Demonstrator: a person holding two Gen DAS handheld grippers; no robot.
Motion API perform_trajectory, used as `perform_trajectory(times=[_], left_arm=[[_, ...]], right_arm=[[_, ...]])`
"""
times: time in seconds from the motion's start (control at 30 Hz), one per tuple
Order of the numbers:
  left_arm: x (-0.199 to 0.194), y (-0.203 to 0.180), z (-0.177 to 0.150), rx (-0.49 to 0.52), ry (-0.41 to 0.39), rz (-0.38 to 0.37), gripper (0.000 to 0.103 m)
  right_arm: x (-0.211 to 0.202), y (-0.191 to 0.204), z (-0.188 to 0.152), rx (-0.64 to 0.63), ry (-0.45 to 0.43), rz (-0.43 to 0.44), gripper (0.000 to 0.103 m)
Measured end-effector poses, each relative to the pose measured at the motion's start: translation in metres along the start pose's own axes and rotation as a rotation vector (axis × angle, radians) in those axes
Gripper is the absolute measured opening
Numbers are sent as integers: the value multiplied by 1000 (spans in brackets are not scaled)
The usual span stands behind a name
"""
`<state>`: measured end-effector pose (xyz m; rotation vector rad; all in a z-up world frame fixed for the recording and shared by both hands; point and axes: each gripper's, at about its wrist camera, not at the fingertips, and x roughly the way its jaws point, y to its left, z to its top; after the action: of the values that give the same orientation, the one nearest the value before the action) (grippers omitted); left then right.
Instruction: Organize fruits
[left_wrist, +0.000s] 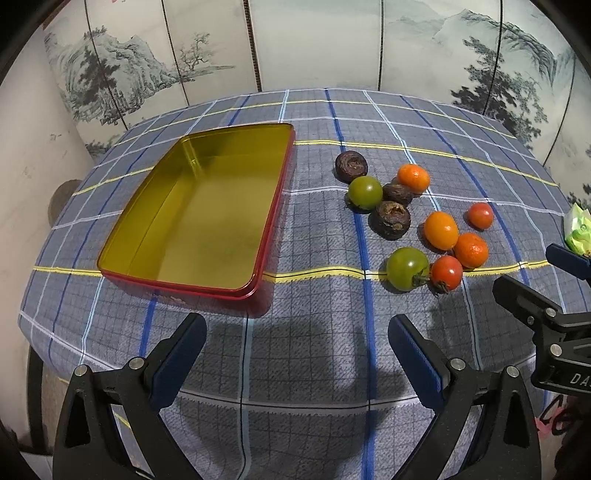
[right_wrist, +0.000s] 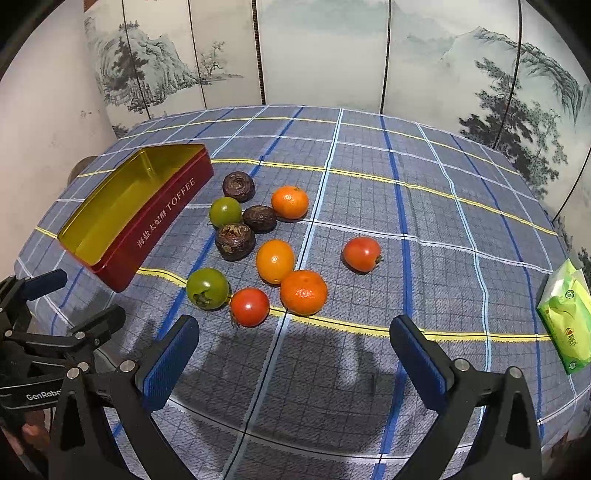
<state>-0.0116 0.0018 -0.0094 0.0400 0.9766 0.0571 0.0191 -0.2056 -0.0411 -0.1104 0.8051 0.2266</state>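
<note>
A green tissue pack lies far right of the right gripper on the checked tablecloth; a painted landscape screen stands beyond.

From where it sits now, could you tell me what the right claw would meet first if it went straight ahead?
Probably the near orange, just left of the right claw midline, with the red tomato beside it. Depth is hard to judge; both fingers are spread wide and hold nothing.

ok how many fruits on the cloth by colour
green tomatoes: 2
red tomatoes: 2
orange fruits: 3
dark brown fruits: 3
total: 10, all on the cloth, none in the tin
</note>
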Motion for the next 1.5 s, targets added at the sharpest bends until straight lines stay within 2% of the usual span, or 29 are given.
perform_trajectory(times=[1.1, 1.5], left_arm=[[9, -11, -1, 34, 29, -30, 98], [13, -11, 1, 27, 36, -48, 98]], right_arm=[[10, -13, -13, 42, 27, 1, 103], [24, -13, -17, 63, 59, 39, 103]])
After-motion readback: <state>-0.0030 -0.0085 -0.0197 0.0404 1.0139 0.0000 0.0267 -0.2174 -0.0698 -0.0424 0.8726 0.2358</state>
